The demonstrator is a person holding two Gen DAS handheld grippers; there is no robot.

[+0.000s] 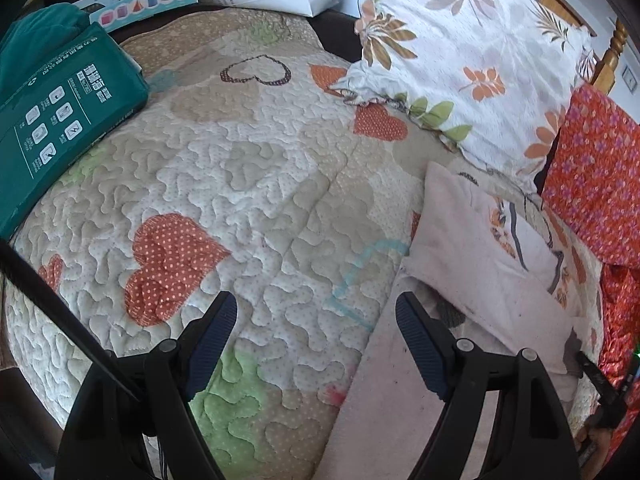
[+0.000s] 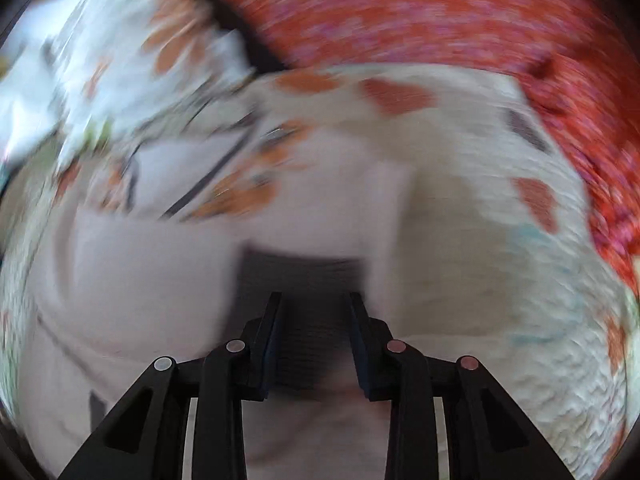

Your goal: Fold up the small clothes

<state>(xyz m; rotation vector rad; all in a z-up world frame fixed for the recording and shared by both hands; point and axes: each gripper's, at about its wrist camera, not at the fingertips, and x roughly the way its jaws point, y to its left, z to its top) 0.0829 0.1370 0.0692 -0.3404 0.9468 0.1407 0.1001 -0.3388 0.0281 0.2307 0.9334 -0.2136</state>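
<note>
Quilted bed (image 1: 256,184): pale garment (image 1: 472,248) partly folded, more left. L gripper (image 1: 316,320) spread wide, empty. R gripper (image 2: 314,312) pinching garment's grey band.

Pale pink garment (image 1: 472,248) with orange leaf print and grey ribbed cuff, lying partly folded, rumpled, at right.

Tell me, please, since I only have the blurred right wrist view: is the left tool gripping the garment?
Observer: No, the left tool is open and grips nothing.
Operator: Where is the garment relative to it?
Observer: The pale pink garment lies on the quilt, mostly to the right of that tool.
Operator: Is anything else on the bed's left side?
Observer: Yes, a green package rests at the quilt's far left.
</note>
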